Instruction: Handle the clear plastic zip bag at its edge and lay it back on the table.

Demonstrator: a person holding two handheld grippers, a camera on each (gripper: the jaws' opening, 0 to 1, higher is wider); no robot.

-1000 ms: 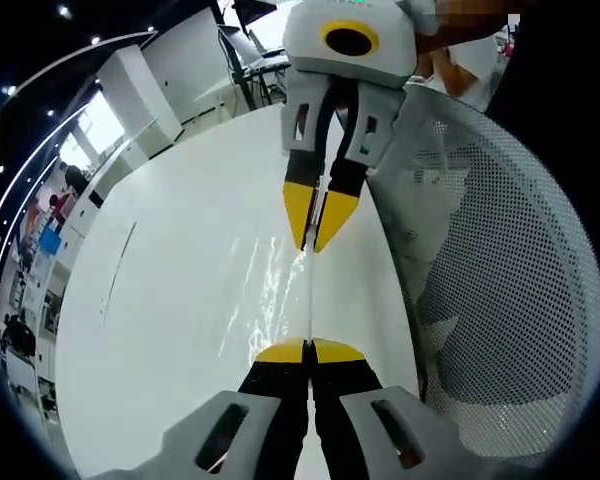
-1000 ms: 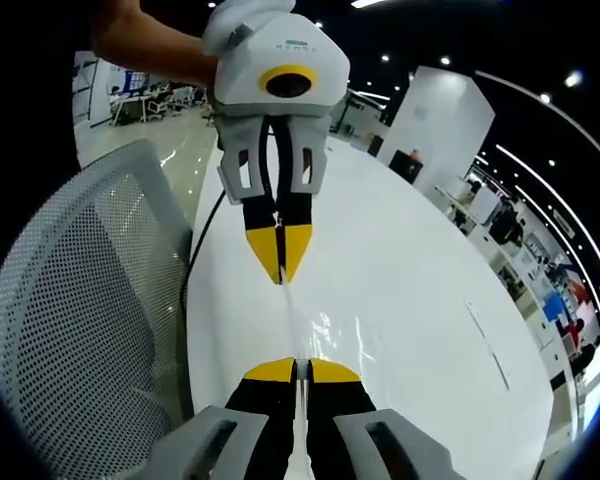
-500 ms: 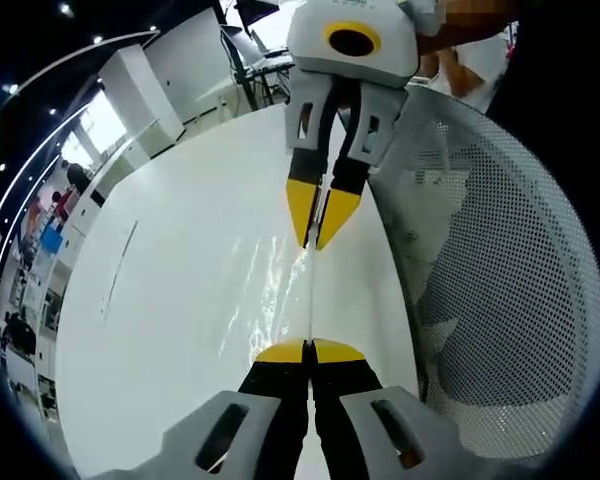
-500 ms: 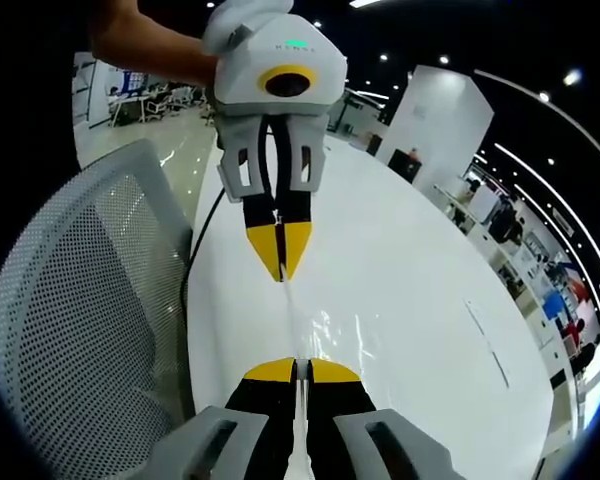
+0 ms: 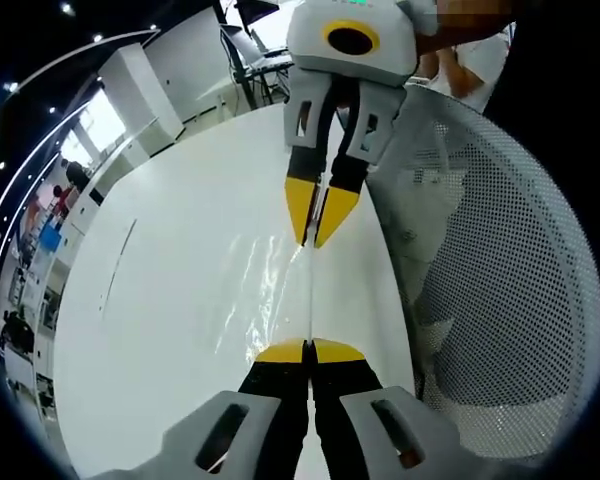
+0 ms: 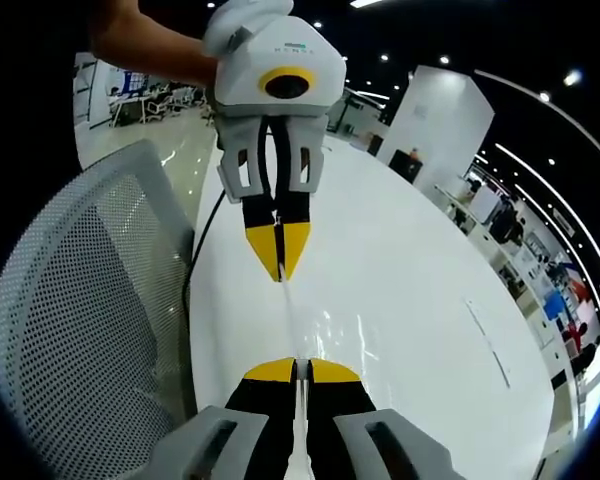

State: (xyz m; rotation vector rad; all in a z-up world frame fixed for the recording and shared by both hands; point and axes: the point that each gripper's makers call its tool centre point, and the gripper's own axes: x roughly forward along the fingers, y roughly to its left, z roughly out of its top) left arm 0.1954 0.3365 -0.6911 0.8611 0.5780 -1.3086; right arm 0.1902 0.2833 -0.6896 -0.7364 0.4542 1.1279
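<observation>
table (image 5: pixel 170 300): we see glossy white
zip bag (image 5: pixel 270 290): clear, glare streaks
left gripper (image 5: pixel 309 352): yellow tips, black jaws, grey body
right gripper (image 6: pixel 296 371): same colours
mesh chair (image 5: pixel 500 300): white, perforated dot pattern

- a big open-plan office or showroom hall: dark ceiling dotted with spot lights (image 6: pixel 385 58)
- long white table (image 5: pixel 170 300), grey mesh office chair (image 6: pixel 70 330) beside it
- white partition walls (image 6: pixel 445 110), distant desks (image 6: pixel 140 100), bright windows (image 5: pixel 100 125)
</observation>
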